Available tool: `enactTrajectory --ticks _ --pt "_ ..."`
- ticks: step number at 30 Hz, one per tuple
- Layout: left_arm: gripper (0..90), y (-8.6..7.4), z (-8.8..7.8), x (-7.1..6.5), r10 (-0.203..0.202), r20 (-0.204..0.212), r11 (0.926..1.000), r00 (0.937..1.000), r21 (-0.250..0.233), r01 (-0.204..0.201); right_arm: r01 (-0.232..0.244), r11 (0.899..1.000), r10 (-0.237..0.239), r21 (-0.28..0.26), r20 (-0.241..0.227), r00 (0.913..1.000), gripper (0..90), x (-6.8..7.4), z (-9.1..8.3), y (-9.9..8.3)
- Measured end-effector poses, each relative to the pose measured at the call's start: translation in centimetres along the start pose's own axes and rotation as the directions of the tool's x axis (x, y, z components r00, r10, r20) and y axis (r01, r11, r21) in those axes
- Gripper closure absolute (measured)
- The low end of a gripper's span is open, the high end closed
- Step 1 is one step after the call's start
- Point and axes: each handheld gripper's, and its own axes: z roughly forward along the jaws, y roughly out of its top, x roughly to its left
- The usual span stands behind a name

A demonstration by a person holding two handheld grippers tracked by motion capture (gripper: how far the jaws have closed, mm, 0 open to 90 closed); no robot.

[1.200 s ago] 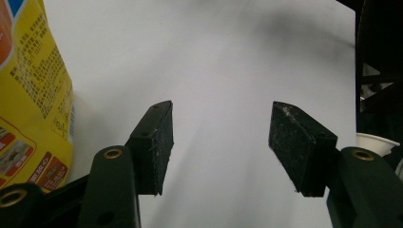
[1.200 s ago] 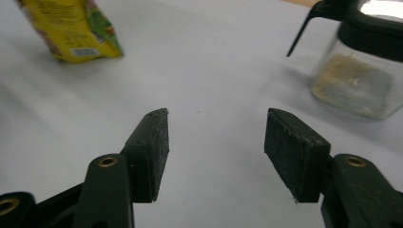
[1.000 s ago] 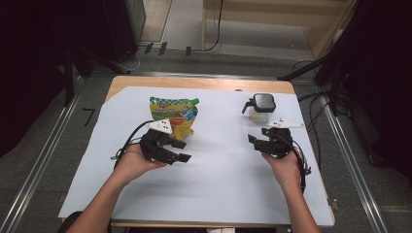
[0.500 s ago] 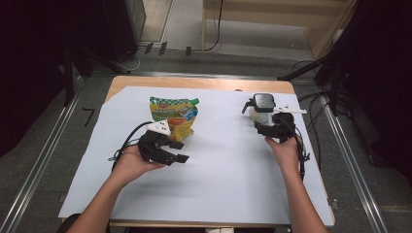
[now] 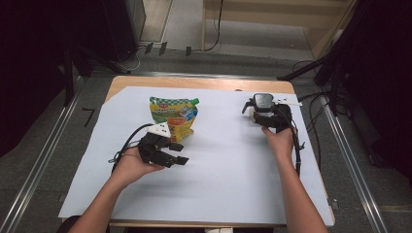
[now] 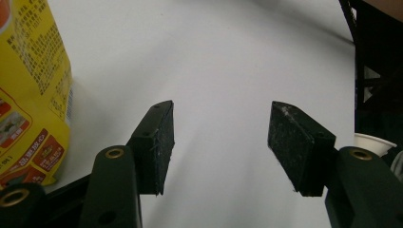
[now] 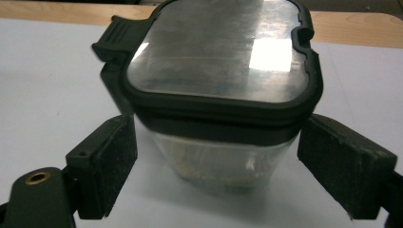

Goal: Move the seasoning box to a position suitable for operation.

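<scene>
Right gripper (image 7: pixel 216 166): jaws have just been opening and stand wide, one pad on each side of the clear square container with a black-rimmed lid (image 7: pixel 216 90); small gaps show on both sides, so the pads are not pressing.
Container: upright on the white sheet (image 5: pixel 233 160), near the far right edge of the table (image 5: pixel 194 82).
Left gripper (image 6: pixel 221 142): jaws held partly apart over bare sheet, nothing between them.
Yellow and green printed pouch (image 5: pixel 175 116): standing just beside the left gripper, on its far side, well apart from the container.
</scene>
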Motion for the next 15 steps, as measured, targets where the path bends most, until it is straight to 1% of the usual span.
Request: enactTrajectory --ticks 2,3,4,6,7,8,9,10,12,13,14,15 --pt "42.6 -0.1 0.1 -0.1 0.000 0.001 1.0000 1.0000 0.002 0.000 -0.020 1.000 0.020 -0.016 -0.002 0.9998 13.0 -0.1 0.6 -0.1" --pt "42.6 -0.1 0.1 -0.1 0.000 0.001 1.0000 1.0000 0.002 0.000 -0.020 1.000 0.020 -0.016 -0.002 0.9998 13.0 -0.1 0.6 -0.1" --pt "42.6 -0.2 0.1 -0.2 0.000 0.001 1.0000 1.0000 0.004 0.000 -0.023 0.999 0.023 -0.039 0.000 0.9997 13.1 0.0 1.2 -0.2" --pt "42.6 -0.3 0.1 -0.3 0.002 -0.002 1.0000 1.0000 0.006 -0.002 -0.018 0.998 0.019 -0.055 0.023 0.9995 12.6 0.2 1.8 -0.2" --pt "42.6 -0.3 0.1 -0.3 0.002 -0.002 1.0000 1.0000 0.006 -0.002 -0.018 0.998 0.019 -0.055 0.023 0.9995 12.6 0.2 1.8 -0.2" --pt "42.6 -0.4 0.0 -0.4 -0.003 -0.004 1.0000 1.0000 0.005 0.003 -0.026 0.997 0.029 -0.071 0.034 0.9990 12.0 0.4 2.3 -0.3" --pt "42.6 -0.4 0.0 -0.4 -0.003 -0.004 1.0000 1.0000 0.005 0.003 -0.026 0.997 0.029 -0.071 0.034 0.9990 12.0 0.4 2.3 -0.3" --pt "42.6 -0.5 0.0 -0.4 -0.005 -0.003 1.0000 1.0000 0.003 0.005 -0.032 0.996 0.036 -0.085 0.048 0.9982 11.5 0.5 2.8 -0.3" --pt "42.6 -0.7 0.0 -0.4 -0.008 -0.002 1.0000 1.0000 0.004 0.008 -0.021 0.995 0.028 -0.099 0.067 0.9973 11.7 0.7 3.2 -0.2" --pt "42.6 -0.7 0.0 -0.4 -0.008 -0.002 1.0000 1.0000 0.004 0.008 -0.021 0.995 0.028 -0.099 0.067 0.9973 11.7 0.7 3.2 -0.2" --pt "42.7 -0.7 0.0 -0.5 -0.009 0.003 1.0000 1.0000 -0.003 0.009 -0.023 0.994 0.032 -0.103 0.087 0.9957 11.8 0.9 3.6 -0.1" --pt "42.7 -0.7 0.0 -0.5 -0.009 0.003 1.0000 1.0000 -0.003 0.009 -0.019 0.994 0.029 -0.106 0.094 0.9951 12.0 0.9 3.8 -0.1"
